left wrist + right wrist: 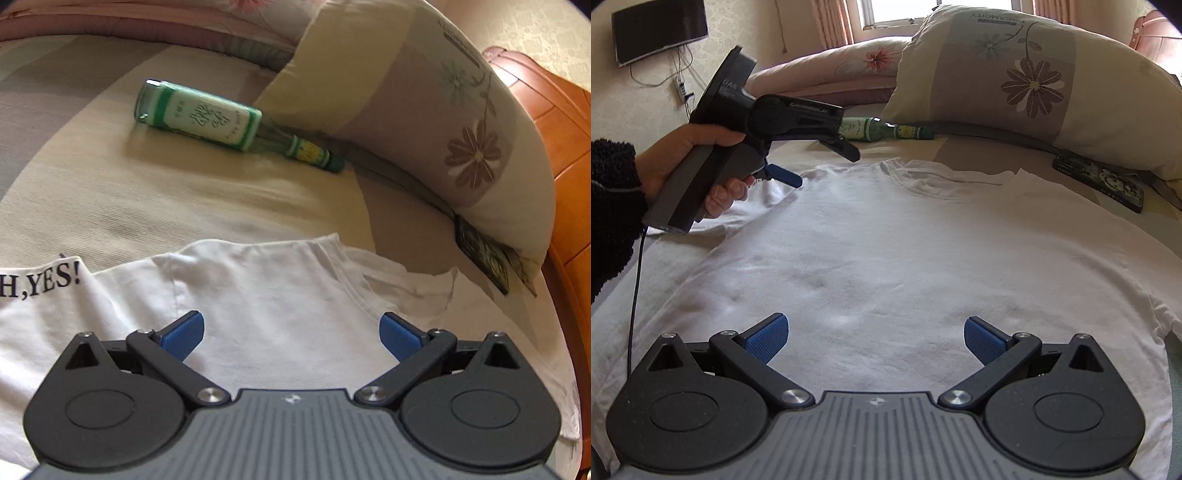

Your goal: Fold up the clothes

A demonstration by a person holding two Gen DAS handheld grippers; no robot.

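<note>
The white cotton T-shirt [905,236] lies spread on the beige bed sheet [184,192], one edge apparently turned over, lengthwise folds remaining, while the left gripper [291,334] and right gripper [876,338] hover wide open, holding nothing.

White T-shirt [905,236] lies flat on bed; both hand-held grippers, right [876,338] and left [827,164], gape

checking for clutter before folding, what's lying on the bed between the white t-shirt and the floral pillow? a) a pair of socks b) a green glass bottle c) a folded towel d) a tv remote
b, a green glass bottle lies on its side beyond the white t-shirt, its neck toward the floral pillow.
</note>
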